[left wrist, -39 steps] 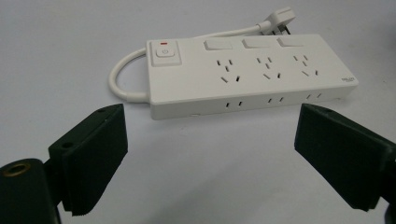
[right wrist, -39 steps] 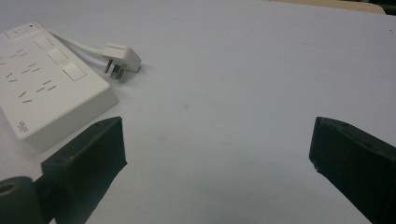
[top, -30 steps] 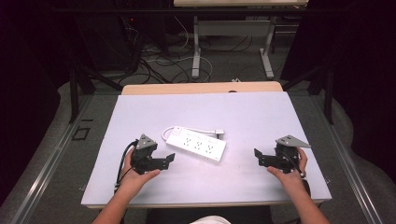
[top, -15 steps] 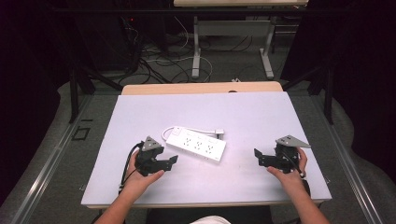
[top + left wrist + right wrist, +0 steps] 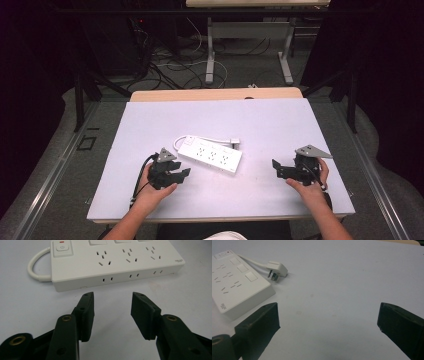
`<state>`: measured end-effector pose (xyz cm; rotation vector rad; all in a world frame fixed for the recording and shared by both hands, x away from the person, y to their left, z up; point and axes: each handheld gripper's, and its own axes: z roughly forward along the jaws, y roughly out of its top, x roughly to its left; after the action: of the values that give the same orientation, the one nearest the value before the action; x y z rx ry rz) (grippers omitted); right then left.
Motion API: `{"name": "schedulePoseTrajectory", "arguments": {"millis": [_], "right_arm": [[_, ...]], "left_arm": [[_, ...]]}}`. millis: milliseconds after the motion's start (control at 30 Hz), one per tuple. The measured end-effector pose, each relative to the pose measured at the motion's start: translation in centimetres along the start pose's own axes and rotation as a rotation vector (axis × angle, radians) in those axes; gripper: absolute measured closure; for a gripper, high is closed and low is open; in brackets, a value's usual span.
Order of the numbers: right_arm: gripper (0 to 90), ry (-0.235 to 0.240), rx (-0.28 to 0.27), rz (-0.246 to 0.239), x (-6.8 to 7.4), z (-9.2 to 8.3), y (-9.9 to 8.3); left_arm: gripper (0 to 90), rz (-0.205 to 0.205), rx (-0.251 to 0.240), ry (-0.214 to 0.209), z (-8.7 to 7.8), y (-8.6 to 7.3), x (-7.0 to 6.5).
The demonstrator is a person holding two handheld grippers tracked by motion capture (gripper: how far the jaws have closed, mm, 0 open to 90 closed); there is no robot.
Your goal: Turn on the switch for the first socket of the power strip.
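Both pairs of jaws are spread apart and grasp nothing. We see the left gripper [image 5: 172,173] just near of a white power strip [image 5: 210,154], which lies at the middle of the pale counter [image 5: 280,120]. The right gripper [image 5: 287,171] rests well to the strip's right. We judge this an approach; a grasp next would need the left jaws to straddle the strip's near edge. The left gripper view shows a power button [image 5: 62,247]; the right gripper view shows the plug [image 5: 276,269].
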<state>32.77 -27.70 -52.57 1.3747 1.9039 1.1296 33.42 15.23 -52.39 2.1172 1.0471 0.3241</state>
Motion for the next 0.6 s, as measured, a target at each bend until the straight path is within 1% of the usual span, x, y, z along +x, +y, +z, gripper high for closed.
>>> {"name": "schedulePoseTrajectory", "arguments": {"millis": [33, 100, 167, 233, 267, 300, 333, 367, 400, 433, 500, 533, 567, 600], "right_arm": [[3.3, 0.001, 0.001, -0.003, 0.0, 0.0, 0.0], [3.3, -0.005, -0.003, -0.002, 0.0, 0.0, 0.0], [3.3, -0.01, -0.01, 0.001, 0.0, 0.1, -0.1], [3.3, -0.005, -0.003, 0.0, 0.0, 0.1, 0.0], [3.3, -0.006, -0.003, 0.003, 0.0, 0.1, 0.0], [3.3, -0.006, -0.003, 0.003, 0.0, 0.1, 0.0], [3.3, -0.006, -0.004, 0.002, 0.0, 0.1, -0.1], [3.4, -0.006, -0.003, 0.003, 0.0, 0.1, -0.1], [3.4, -0.006, -0.003, 0.003, 0.0, 0.1, -0.1], [3.3, -0.006, -0.003, 0.001, 0.0, 0.1, -0.1], [3.4, 0.0, -0.001, 0.002, 0.0, 0.0, -0.1], [3.4, 0.0, -0.001, 0.002, 0.0, 0.0, -0.1], [3.4, -0.004, 0.003, 0.004, 0.0, 0.0, -0.1], [3.4, -0.004, 0.003, 0.004, 0.0, 0.0, -0.1]], "left_arm": [[57.0, 0.003, 0.006, 0.0, 0.0, 0.0, 0.0], [58.1, 0.001, 0.009, 0.003, 0.0, 0.1, 0.1], [61.4, -0.004, 0.011, 0.003, 0.1, 0.2, 0.1], [63.8, -0.006, 0.019, 0.008, 0.1, 0.2, 0.2], [66.9, -0.011, 0.024, 0.006, 0.2, 0.3, 0.2], [66.9, -0.013, 0.026, 0.007, 0.2, 0.3, 0.2], [67.8, -0.005, 0.028, 0.009, 0.2, 0.4, 0.2], [68.0, -0.012, 0.032, 0.015, 0.2, 0.5, 0.1], [68.0, -0.011, 0.026, 0.014, 0.3, 0.6, 0.2], [68.1, -0.017, 0.022, 0.02, 0.3, 0.7, 0.2], [70.8, -0.029, 0.023, 0.009, 0.3, 1.0, 0.2], [70.8, -0.037, 0.022, 0.015, 0.4, 1.1, 0.1], [71.1, -0.035, 0.02, 0.016, 0.4, 1.2, 0.2], [71.1, -0.047, 0.021, 0.02, 0.4, 1.4, 0.1]]}}
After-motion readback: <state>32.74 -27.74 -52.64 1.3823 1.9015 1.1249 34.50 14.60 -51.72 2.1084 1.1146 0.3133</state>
